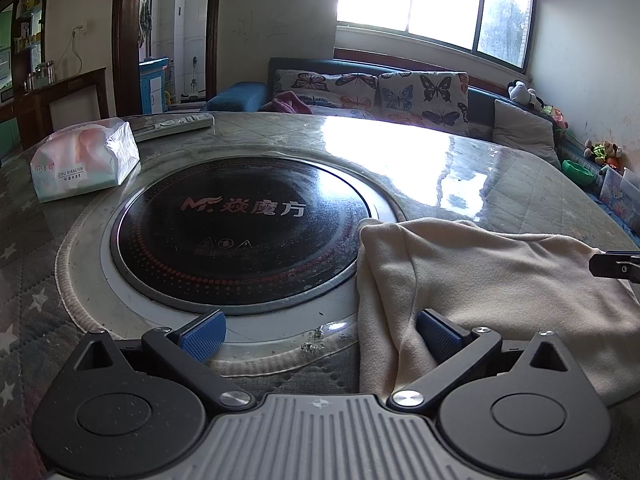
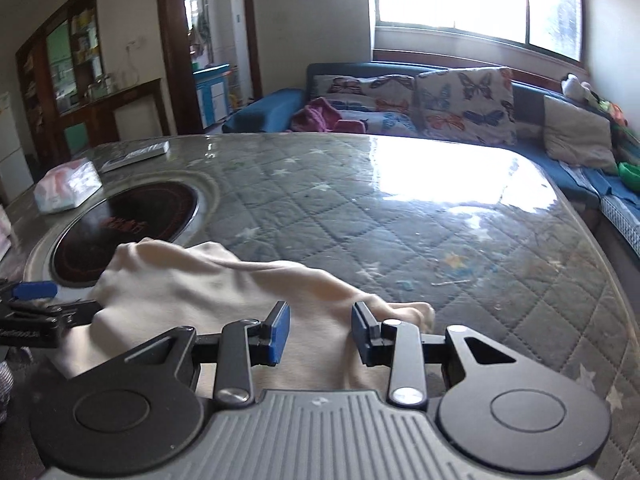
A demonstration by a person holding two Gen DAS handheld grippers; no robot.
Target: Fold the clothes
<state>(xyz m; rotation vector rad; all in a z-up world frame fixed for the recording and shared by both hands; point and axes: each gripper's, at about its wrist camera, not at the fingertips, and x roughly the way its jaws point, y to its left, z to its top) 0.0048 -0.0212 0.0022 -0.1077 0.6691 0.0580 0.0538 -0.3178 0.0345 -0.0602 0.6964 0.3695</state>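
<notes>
A cream garment [image 1: 492, 284] lies bunched on the round table, its left edge over the rim of the black cooktop [image 1: 240, 224]. My left gripper [image 1: 320, 338] is open wide at the garment's near left edge; its right finger [image 1: 438, 336] rests against the cloth and its left finger is over bare table. In the right wrist view the garment [image 2: 192, 284] lies under my right gripper [image 2: 320, 334], which is open with both fingers above the cloth. The left gripper shows at that view's left edge [image 2: 34, 290]; the right gripper's tip shows in the left wrist view [image 1: 616, 266].
A tissue pack [image 1: 86, 160] and a remote control [image 1: 172, 124] lie at the table's far left. The quilted tabletop [image 2: 400, 216] under glass stretches right. A sofa with butterfly cushions [image 1: 400, 92] stands behind the table.
</notes>
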